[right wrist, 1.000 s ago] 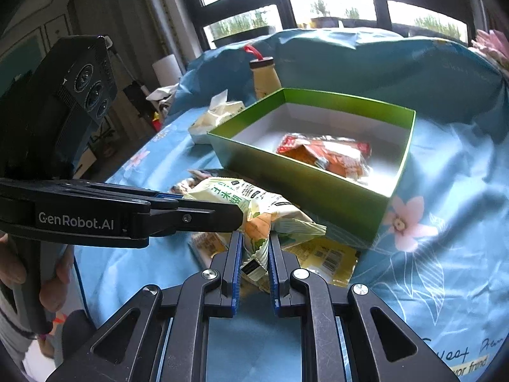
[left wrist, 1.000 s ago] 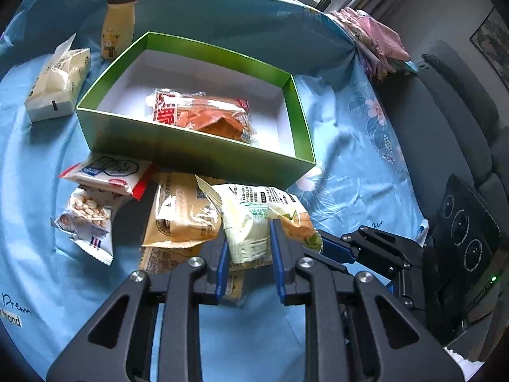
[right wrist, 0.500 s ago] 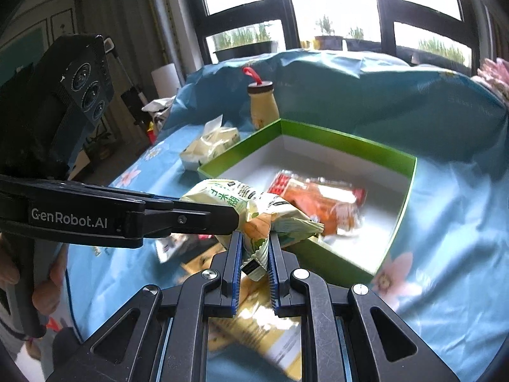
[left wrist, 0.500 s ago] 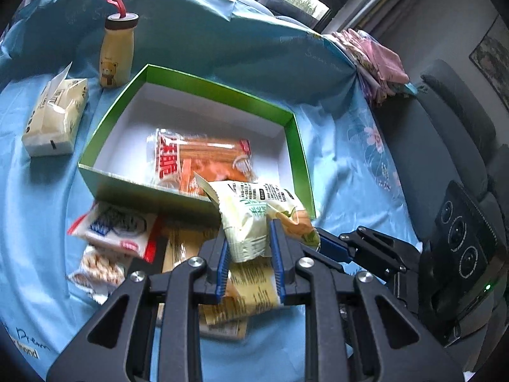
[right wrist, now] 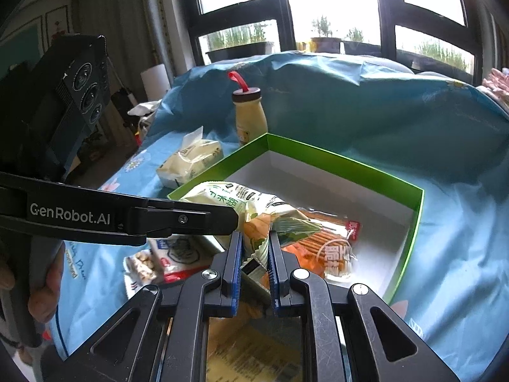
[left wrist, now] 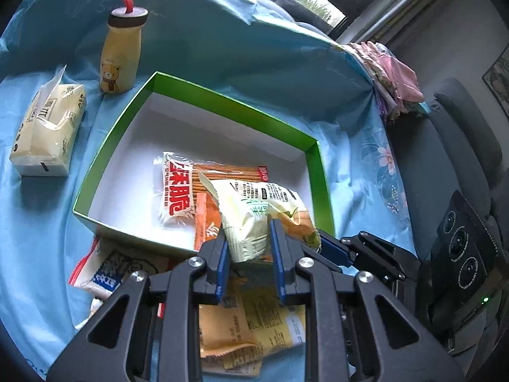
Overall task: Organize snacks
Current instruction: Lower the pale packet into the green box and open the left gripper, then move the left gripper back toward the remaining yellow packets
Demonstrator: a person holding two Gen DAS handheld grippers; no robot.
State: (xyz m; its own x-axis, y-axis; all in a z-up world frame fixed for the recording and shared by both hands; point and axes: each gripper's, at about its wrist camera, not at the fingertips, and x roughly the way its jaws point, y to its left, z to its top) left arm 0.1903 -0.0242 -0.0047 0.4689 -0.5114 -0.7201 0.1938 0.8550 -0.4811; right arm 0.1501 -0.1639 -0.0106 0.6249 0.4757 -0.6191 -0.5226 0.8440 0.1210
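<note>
While both tools, left [left wrist: 248,250] and right [right wrist: 254,254], pinch crinkly puffed snack bag [left wrist: 254,216], green box [left wrist: 321,187] below.

A yellow bottle [left wrist: 120,59] with a brown cap, a red loop and a bear print stands upright on the blue floral cloth [left wrist: 38,210] that covers the surface. Near it, on the left, lies a pack of tissues [left wrist: 47,133] in clear wrap. Folded pink fabric [left wrist: 396,78] sits at the cloth's far right edge, beside a dark grey sofa [left wrist: 458,146]. Potted plants [right wrist: 324,39] line the sill outside the dark-framed windows [right wrist: 318,3].
</note>
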